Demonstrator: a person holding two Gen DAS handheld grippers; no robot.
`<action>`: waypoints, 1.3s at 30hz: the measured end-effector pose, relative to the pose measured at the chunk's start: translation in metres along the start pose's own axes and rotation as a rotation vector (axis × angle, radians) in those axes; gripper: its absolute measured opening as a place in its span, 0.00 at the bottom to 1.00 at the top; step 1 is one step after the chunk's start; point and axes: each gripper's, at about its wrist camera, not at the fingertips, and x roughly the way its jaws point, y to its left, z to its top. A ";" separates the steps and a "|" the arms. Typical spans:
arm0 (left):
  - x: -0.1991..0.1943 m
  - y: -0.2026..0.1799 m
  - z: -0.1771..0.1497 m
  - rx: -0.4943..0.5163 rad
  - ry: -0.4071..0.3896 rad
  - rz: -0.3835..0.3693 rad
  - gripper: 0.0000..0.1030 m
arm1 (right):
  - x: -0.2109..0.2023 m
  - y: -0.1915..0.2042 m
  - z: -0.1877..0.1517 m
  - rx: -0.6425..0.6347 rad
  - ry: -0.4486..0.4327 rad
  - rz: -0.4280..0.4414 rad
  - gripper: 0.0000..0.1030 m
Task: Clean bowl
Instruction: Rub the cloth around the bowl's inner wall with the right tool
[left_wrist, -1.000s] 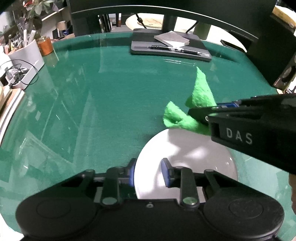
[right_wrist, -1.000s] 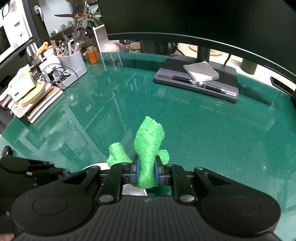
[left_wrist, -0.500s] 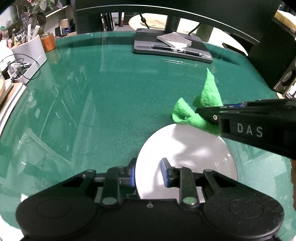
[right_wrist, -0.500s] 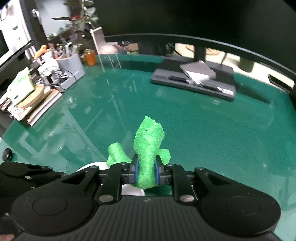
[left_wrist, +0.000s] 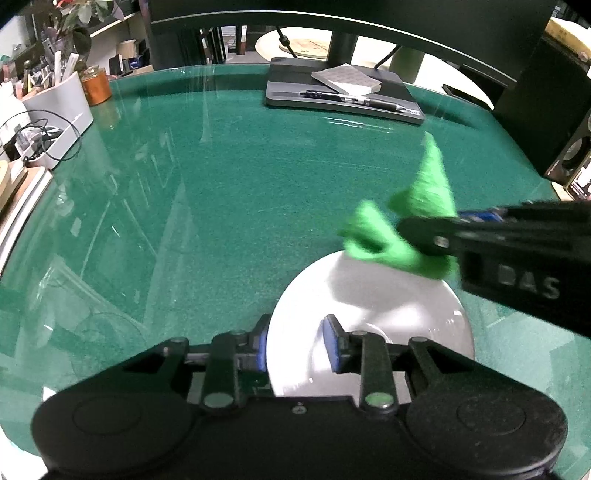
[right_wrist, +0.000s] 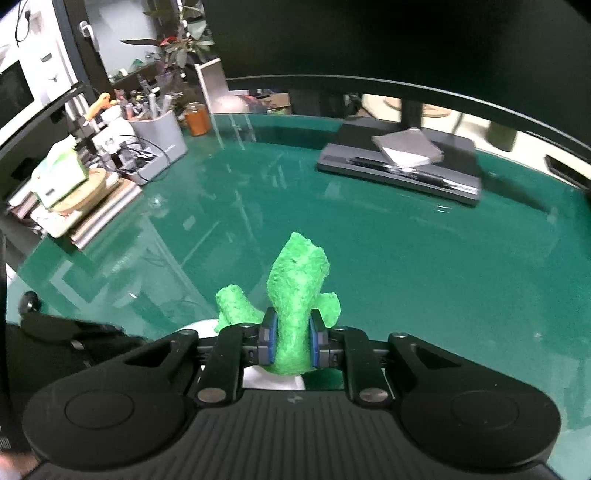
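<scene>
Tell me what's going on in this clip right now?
A person is cleaning a white bowl on a green table with two handheld grippers. The left gripper holds the bowl's near rim, one finger outside and one inside. The right gripper is shut on a green cloth and hangs over the bowl's far edge. The cloth looks blurred in the left view; whether it touches the bowl is unclear.

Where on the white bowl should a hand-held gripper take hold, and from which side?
Grip the bowl by its thin near rim, coming in low from the near side, one finger inside and one outside, as the left hand-held gripper does. The bowl is wide, so only the rim fits.
</scene>
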 end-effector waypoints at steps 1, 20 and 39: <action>0.000 0.000 0.000 0.002 0.000 0.001 0.29 | 0.001 -0.001 0.000 0.008 0.002 0.000 0.16; 0.001 -0.004 0.000 0.019 0.000 0.012 0.32 | -0.004 -0.015 -0.016 0.076 0.007 0.004 0.16; 0.001 -0.004 -0.001 0.019 0.001 0.015 0.33 | 0.000 -0.004 -0.007 0.062 -0.016 0.015 0.16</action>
